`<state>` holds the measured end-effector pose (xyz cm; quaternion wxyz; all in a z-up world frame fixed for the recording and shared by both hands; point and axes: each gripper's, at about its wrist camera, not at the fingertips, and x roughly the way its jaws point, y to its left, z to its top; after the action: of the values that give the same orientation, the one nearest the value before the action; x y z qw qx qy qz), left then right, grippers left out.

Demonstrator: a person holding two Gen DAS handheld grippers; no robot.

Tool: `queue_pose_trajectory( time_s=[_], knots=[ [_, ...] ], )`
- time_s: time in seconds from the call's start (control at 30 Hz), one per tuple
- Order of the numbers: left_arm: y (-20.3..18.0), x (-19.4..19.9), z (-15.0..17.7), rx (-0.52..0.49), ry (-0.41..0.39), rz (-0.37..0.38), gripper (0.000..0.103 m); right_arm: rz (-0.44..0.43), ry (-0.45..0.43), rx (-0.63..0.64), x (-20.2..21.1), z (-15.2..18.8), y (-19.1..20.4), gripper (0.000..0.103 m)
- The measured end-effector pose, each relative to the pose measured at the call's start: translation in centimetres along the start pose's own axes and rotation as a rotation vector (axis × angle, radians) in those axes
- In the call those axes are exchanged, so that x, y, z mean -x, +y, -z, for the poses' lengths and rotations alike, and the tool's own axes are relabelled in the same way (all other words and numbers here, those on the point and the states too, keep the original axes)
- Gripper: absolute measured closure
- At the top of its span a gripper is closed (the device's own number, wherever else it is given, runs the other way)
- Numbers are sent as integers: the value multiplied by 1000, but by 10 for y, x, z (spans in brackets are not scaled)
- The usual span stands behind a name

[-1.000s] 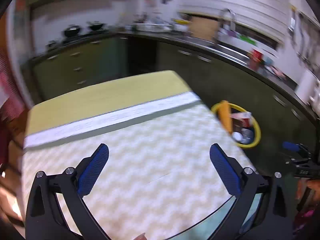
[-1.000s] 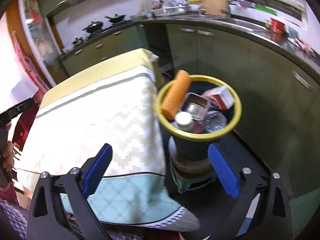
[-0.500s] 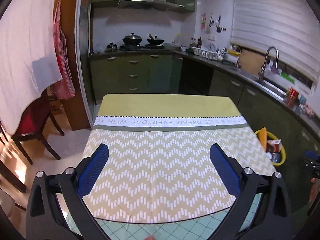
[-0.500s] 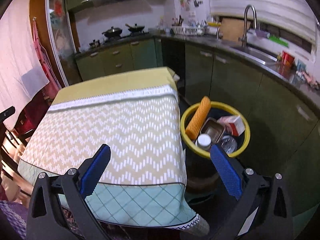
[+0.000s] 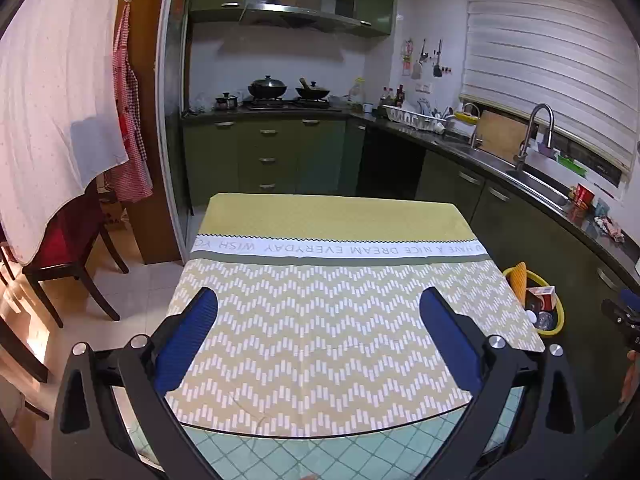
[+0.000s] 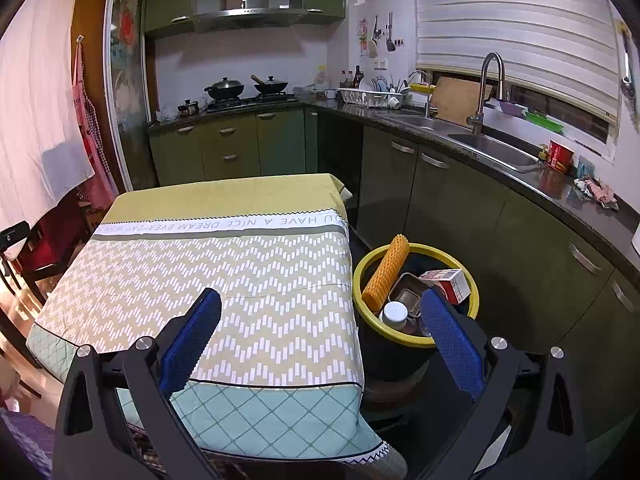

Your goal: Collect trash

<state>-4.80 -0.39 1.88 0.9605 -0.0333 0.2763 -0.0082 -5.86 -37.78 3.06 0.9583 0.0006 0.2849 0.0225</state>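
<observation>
Left gripper (image 5: 318,306) hovers spread above the tablecloth (image 5: 320,320); right gripper (image 6: 320,308) spread beside it; orange roll (image 6: 386,272) leans, apparently upright-tilted, in the yellow-rimmed bin (image 6: 474,286).

A home kitchen: dark green cabinets (image 5: 276,156) line the back wall, black lidded woks (image 5: 267,89) sit on the hob at upper centre, and a steel sink with curved tap (image 6: 490,92) stands at upper right under white blinds (image 6: 512,20).
</observation>
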Motion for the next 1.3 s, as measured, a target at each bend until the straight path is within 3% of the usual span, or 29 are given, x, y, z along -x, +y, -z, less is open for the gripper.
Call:
queue_pose_trajectory(
  time_s=[1.3],
  knots=[
    [-16, 4, 2, -47, 0, 44, 6, 5, -9, -18, 2, -1, -3, 5]
  ],
)
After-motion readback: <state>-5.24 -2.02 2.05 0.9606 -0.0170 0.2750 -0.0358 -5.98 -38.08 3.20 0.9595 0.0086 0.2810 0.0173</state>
